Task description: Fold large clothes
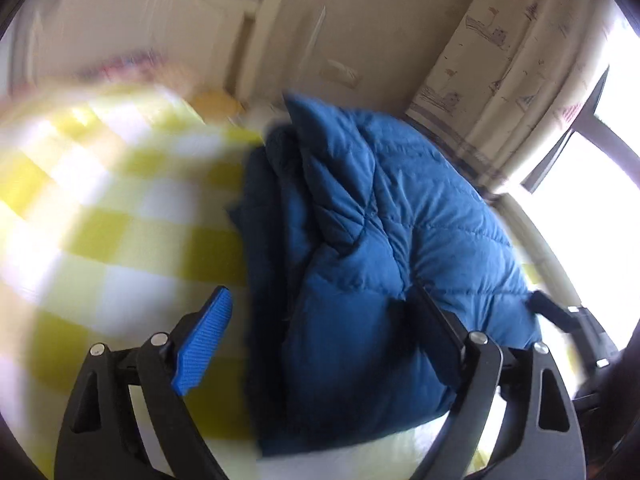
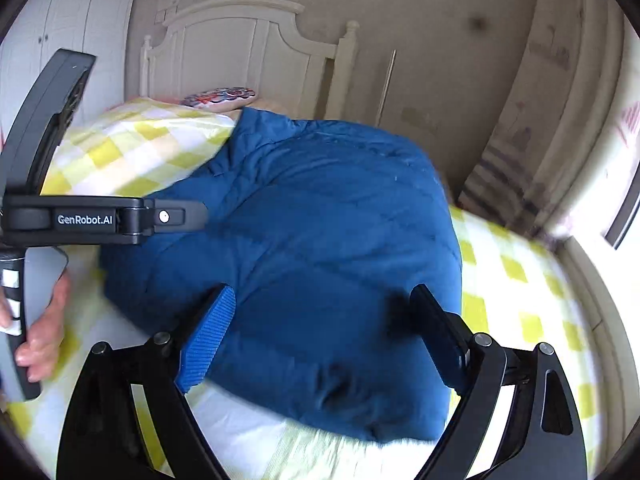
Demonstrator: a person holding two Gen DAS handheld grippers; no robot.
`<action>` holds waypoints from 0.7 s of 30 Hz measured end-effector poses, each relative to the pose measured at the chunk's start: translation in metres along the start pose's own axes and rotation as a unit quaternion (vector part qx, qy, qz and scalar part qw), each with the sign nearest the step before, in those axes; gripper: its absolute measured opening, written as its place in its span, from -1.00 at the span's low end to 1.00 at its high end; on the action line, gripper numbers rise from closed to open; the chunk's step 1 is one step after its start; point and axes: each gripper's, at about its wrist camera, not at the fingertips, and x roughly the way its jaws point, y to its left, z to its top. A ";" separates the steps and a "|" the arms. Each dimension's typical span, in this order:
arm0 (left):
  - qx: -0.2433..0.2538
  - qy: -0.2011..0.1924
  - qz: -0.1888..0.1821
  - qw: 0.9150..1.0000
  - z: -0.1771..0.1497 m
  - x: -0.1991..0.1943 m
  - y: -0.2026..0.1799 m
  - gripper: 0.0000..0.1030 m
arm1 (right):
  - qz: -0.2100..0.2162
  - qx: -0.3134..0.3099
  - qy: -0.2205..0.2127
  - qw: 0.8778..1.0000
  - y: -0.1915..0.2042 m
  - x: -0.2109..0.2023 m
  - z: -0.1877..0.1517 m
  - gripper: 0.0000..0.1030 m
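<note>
A blue quilted puffer jacket (image 1: 360, 240) lies bunched and folded on a bed with a yellow-and-white checked cover (image 1: 100, 220). My left gripper (image 1: 320, 320) hovers over the jacket's near edge with its jaws wide; the blue pad (image 1: 204, 340) is over the cover and the dark finger (image 1: 436, 332) over the jacket, neither pressing. In the right wrist view the jacket (image 2: 320, 220) fills the middle. My right gripper (image 2: 320, 300) stands open above its near part with only cloth below. A hand (image 2: 44, 320) holds the left gripper's handle at the left edge there.
A white headboard (image 2: 240, 40) stands at the far end of the bed, with a patterned pillow (image 2: 220, 98) in front of it. White wardrobe doors (image 2: 60, 20) are at the left. A printed curtain (image 1: 500, 60) and a bright window (image 1: 600, 200) are at the right.
</note>
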 end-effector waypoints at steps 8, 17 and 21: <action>0.116 -0.254 0.188 0.942 -0.007 -0.153 -0.076 0.96 | -0.032 0.061 -0.129 0.989 -0.021 -0.122 -0.010 0.72; 0.110 -0.227 0.152 0.956 -0.055 -0.162 -0.107 0.96 | -0.046 0.090 -0.073 0.992 -0.010 -0.102 -0.059 0.91; 0.106 -0.207 0.151 0.961 -0.070 -0.153 -0.107 0.96 | -0.043 0.072 -0.067 0.994 0.007 -0.100 -0.063 0.91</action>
